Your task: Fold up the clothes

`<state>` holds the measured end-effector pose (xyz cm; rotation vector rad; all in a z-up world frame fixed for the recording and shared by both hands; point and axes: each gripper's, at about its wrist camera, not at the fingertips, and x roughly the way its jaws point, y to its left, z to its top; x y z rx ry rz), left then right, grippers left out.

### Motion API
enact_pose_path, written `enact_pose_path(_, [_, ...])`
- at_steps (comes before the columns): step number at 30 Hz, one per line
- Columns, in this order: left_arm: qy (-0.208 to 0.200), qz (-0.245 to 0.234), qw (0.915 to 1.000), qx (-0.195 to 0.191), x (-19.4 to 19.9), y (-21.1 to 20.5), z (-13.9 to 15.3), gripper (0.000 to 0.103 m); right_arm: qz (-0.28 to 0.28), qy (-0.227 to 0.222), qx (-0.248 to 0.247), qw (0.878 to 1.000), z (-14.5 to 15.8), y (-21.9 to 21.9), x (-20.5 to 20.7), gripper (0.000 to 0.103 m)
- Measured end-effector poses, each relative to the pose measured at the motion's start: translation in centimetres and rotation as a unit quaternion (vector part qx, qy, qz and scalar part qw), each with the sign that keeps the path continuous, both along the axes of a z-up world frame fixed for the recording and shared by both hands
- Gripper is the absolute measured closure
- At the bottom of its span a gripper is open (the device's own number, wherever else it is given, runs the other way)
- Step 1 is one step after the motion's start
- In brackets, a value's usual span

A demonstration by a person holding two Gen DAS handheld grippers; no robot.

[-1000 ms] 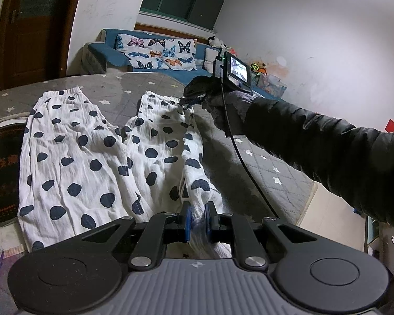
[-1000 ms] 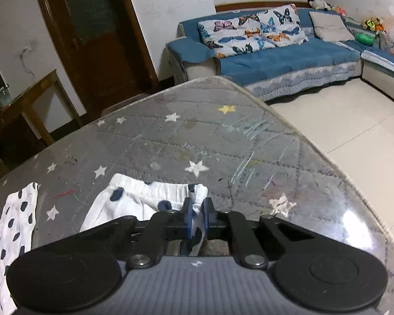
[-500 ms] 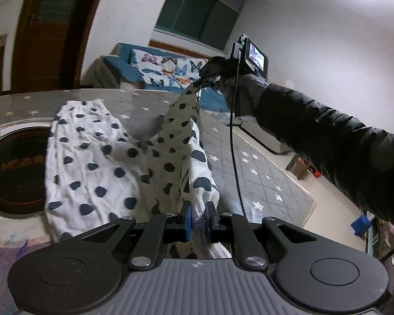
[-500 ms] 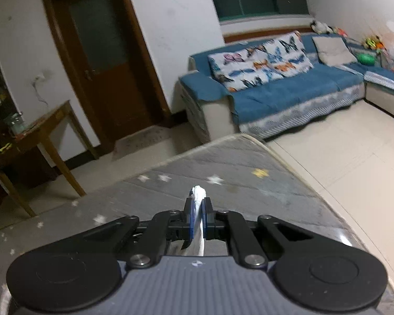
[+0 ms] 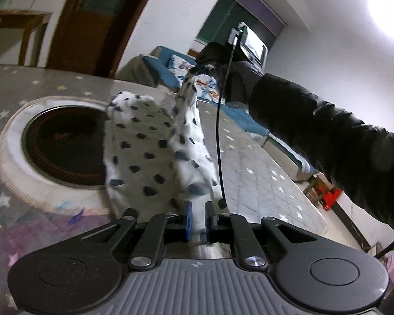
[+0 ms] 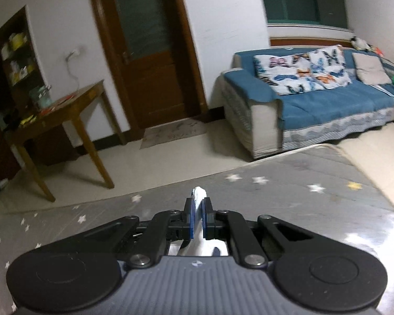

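Between your two pairs of fingers hang the polka-dot trousers [image 5: 155, 152], held off the surface [image 5: 249, 168] along one side. Your left gripper [image 5: 197, 219] has its fingers [image 5: 187, 219] pinched nearly together on white fabric at the near end. Your right gripper [image 6: 197, 216], seen well ahead of the left fingers and higher up, is likewise clamped on a tuft of the cloth that pokes out past its fingers [image 6: 189, 219].

By my reading you are in the middle of a lengthwise fold, carrying the raised leg over toward the other. The next move calls for both ends to travel together to the left of your left fingers, keeping the edge taut between them, and to come down so leg lies on leg before you let go.

The trousers are white, thin and crinkled, with dark blue dots. The lifted leg stretches as a narrow band from one grip to the other; the rest sags left of it in a loose, curling sheet, its lower part hard to place for blur, just beside the round recess [image 5: 60, 147] in the surface.
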<state>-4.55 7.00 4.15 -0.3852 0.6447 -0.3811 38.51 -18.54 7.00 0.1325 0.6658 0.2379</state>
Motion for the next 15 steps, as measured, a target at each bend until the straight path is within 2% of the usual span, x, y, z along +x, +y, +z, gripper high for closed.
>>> enact_pose_path(8, [0.023,0.031,0.9992,-0.007,0.3,2.1,-1.0,0.093,0.058,0.014,-0.038,0.997,-3.3,8.9,0.5,0.098])
enact_pose_path(12, [0.021,0.035,0.9992,0.003,1.3,1.8,-1.0,0.091,0.072,0.019,-0.049,0.996,-3.8,10.8,0.3,0.098])
enact_pose_path(14, [0.026,0.032,0.9991,0.011,1.8,1.4,-1.3,0.088,0.075,0.021,-0.051,0.996,-3.8,11.0,0.2,0.098])
enact_pose_path(15, [0.030,0.029,0.9990,0.013,2.1,1.2,-1.5,0.082,0.076,0.020,-0.052,0.996,-3.7,10.9,0.2,0.098])
